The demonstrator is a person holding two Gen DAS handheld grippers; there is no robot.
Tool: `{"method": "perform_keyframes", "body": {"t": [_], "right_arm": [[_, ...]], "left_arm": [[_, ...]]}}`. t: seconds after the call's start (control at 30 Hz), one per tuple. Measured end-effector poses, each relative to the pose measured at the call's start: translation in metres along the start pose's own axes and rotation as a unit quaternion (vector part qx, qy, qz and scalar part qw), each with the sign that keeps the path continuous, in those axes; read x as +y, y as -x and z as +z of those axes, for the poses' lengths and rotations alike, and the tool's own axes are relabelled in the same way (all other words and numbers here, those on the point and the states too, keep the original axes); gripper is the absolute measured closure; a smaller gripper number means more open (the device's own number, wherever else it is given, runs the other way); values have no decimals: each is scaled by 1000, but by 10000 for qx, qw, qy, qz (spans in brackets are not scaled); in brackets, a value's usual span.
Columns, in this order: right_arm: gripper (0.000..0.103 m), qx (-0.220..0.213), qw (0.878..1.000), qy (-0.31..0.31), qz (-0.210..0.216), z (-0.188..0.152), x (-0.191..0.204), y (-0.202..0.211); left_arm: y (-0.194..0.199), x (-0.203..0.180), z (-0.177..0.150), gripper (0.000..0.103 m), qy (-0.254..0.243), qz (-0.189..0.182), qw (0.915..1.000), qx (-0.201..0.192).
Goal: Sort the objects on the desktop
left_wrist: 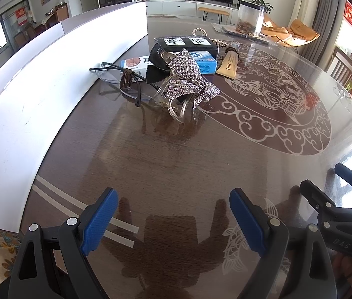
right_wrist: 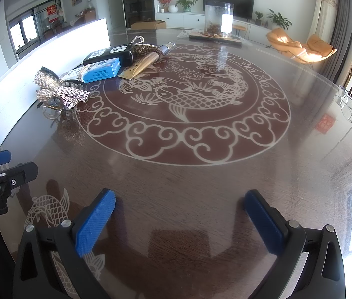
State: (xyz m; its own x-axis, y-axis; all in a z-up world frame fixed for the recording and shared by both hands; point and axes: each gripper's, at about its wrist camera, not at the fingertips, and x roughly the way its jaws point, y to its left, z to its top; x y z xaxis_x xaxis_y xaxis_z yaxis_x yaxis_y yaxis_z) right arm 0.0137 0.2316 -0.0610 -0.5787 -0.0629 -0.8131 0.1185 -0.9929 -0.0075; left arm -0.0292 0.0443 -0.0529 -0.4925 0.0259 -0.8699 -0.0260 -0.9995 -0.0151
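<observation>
A pile of objects lies on the glass-topped table by the white box: a rhinestone bow hair clip (left_wrist: 188, 79) (right_wrist: 60, 92), dark-framed glasses (left_wrist: 121, 77), a blue box (left_wrist: 207, 63) (right_wrist: 101, 71), a black box (left_wrist: 187, 43) (right_wrist: 108, 53), a gold tube (left_wrist: 229, 63) (right_wrist: 143, 63) and a pearl string (left_wrist: 198, 31). My left gripper (left_wrist: 173, 221) is open and empty, well short of the pile. My right gripper (right_wrist: 179, 221) is open and empty over bare table; it shows at the right of the left wrist view (left_wrist: 325, 194).
A long white box (left_wrist: 39, 99) runs along the left. A clear jar (right_wrist: 219, 20) stands on a board at the far side. Clear-framed glasses (right_wrist: 350, 107) lie near the right edge. The table (right_wrist: 201, 174) has a carved fish pattern.
</observation>
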Motion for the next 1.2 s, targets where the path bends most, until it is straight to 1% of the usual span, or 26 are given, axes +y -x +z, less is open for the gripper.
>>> {"method": "perform_keyframes", "body": {"t": [0.47,0.6,0.63,0.7,0.77,0.83,0.9,0.97,1.03,1.07,1.1,1.13,1.17,1.2], "right_arm": [[0,3,10000,7,4,0,0,0],[0,-12,10000,-20,47,0,-1,0],[0,-39,9999,-46,100,0,-3,1],[0,-83,9989,-29,462,6,-5,1],[0,-103,9959,-31,895,19,-3,-3],[0,-239,9922,-36,1219,39,4,-5],[0,-309,9885,139,1473,62,21,-11],[0,-244,9831,435,1763,84,47,-21],[0,-176,9738,891,2087,101,78,-30],[0,-151,9689,1181,2169,107,95,-34],[0,-95,9646,1507,2162,110,112,-38],[0,-56,9608,1821,2091,113,126,-44],[0,-68,9579,2049,2010,114,136,-47],[0,-89,9553,2198,1976,115,143,-51]], "left_arm": [[2,1,-1,11,18,-18,10000,-27],[7,11,-1,11,228,-198,9995,-89],[9,16,-1,11,330,-273,9990,-128],[14,27,-2,11,576,-437,9971,-246],[18,37,-3,11,807,-509,9947,-379],[23,44,-4,11,987,-566,9922,-511],[27,50,-5,11,1139,-602,9898,-611],[31,57,-7,11,1300,-611,9870,-723],[35,65,-10,11,1465,-642,9836,-830],[36,68,-11,11,1547,-670,9818,-873],[37,72,-12,12,1633,-674,9801,-901],[37,77,-12,12,1752,-561,9789,-886],[35,82,-13,12,1891,-588,9764,-858],[34,88,-14,12,2023,-694,9734,-826]]}}
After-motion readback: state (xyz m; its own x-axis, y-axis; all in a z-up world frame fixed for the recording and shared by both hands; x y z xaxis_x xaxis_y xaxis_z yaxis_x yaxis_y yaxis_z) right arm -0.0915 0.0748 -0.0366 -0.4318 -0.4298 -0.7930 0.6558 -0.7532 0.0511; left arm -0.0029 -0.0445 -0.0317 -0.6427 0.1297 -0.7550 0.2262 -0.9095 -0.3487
